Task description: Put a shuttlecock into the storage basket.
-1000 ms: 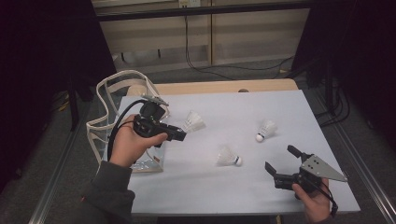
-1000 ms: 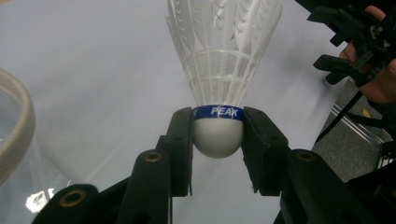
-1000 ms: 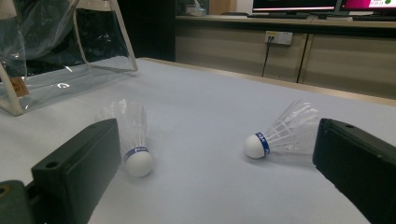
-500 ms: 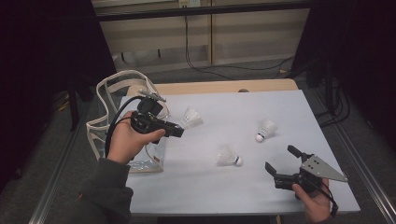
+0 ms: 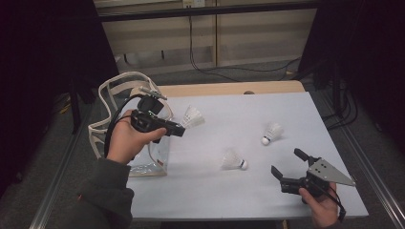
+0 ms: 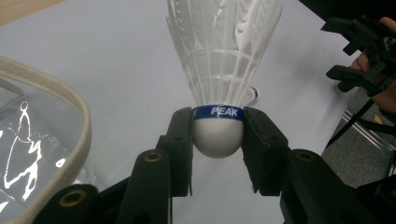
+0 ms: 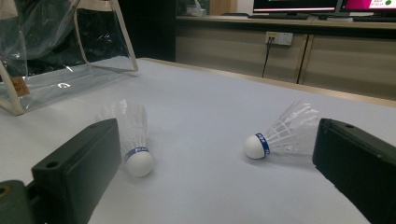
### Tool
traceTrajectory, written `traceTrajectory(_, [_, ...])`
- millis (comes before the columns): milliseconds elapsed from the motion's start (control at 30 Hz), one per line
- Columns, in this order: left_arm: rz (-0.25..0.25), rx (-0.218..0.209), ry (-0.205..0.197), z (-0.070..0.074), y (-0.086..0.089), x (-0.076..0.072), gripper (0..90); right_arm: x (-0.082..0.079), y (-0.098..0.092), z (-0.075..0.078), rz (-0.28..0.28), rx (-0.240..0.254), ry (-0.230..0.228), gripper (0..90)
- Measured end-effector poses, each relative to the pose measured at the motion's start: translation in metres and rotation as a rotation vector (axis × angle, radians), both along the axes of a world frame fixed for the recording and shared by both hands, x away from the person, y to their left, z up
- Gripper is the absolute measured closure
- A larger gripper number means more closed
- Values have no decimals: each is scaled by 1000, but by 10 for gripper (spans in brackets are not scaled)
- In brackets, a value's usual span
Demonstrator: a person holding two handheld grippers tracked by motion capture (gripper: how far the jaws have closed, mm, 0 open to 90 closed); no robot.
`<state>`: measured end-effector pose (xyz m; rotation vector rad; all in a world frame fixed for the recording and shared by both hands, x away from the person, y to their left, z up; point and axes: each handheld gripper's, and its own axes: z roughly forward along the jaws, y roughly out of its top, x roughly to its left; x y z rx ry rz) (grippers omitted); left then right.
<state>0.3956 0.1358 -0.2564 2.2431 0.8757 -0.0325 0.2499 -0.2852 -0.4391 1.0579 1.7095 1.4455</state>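
Clamping the white cork of a shuttlecock [image 6: 218,135], the left gripper [image 5: 179,130] is held above the table [image 5: 200,191] beside the clear bag [image 5: 119,95]. Two more shuttlecocks [image 5: 235,161] [image 5: 271,132] are seen lying on the table. The right gripper [image 5: 286,164] is held with its jaws wide apart and empty.

The left tool [image 5: 181,130] is drifting a little toward the far-left corner of the worktop [image 5: 286,109], carrying the shuttlecock [image 5: 192,117] it is clamping by the cork. The shuttlecock is ending up slightly nearer the clear bag [image 5: 119,95] than a second ago. The person's left hand [image 5: 126,140] is shifting back with it, the wrist now lying over the bag's near corner.
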Motion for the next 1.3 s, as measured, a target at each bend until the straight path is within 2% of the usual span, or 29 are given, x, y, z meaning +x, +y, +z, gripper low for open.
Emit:
traceTrajectory(33, [-14,16,-5,1,1,1,651,0,0,0,0,0,0,11])
traceTrajectory(200, [9,0,-2,4,1,2,651,0,0,0,-1,-1,-1,11])
traceTrajectory(333, [3,13,-2,7,3,5,652,0,0,0,-1,-1,-1,11])
traceTrajectory(533, [23,1,-2,9,6,8,652,0,0,0,-1,-1,0,11])
traceTrajectory(667, [16,13,-6,12,9,9,652,0,0,0,0,-1,0,11])
traceTrajectory(1000, [42,2,-5,15,12,12,651,0,0,0,-1,-1,-2,11])
traceTrajectory(1300, [42,13,-11,20,15,15,651,0,0,0,0,-1,-2,11])
